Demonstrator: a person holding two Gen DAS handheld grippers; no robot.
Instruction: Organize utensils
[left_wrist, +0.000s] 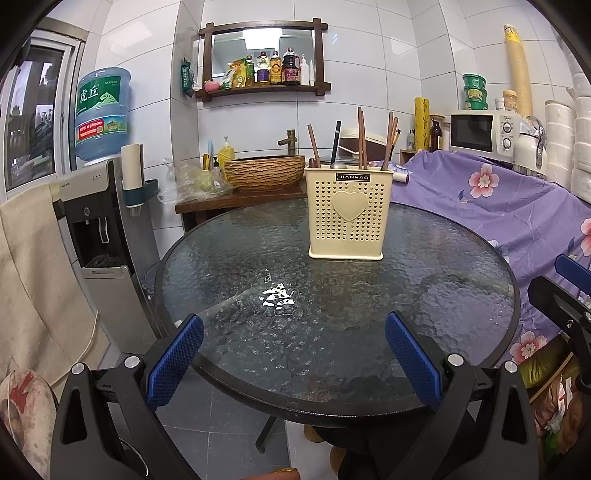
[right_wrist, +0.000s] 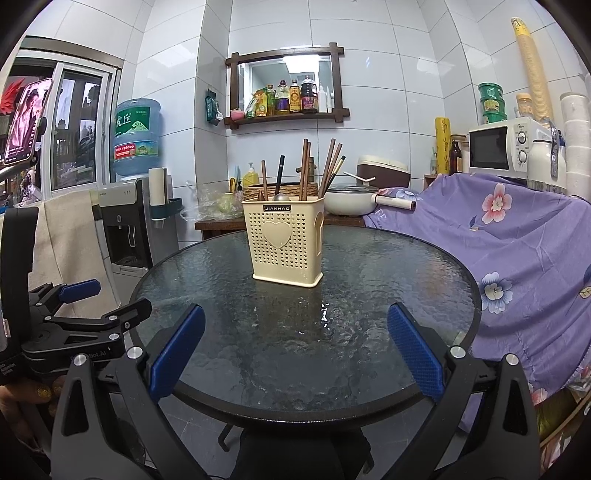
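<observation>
Standing ahead of both wide, empty jaw pairs: cream perforated plastic utensil holder (right_wrist: 286, 242), brown wooden chopsticks (right_wrist: 304, 168) already inside; task judged nearly finished; grippers best withdrawn clear.

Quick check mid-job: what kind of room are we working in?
Likely a small home kitchen: a white microwave, a wooden shelf of sauce bottles, and a blue water-dispenser jug stand around the round glass table.

Cream plastic utensil holder (left_wrist: 347, 212), perforated w/ tiny heart-shaped holes, a raised heart on its front and a "JIANHAO" label at the rim, stands upright toward the far side of the round glass table (left_wrist: 229, 295). Inside: several brown wooden chopsticks (left_wrist: 361, 138), upright or leaning; a black-handled utensil (left_wrist: 336, 142) w/ metal bowl just above the rim.
</observation>
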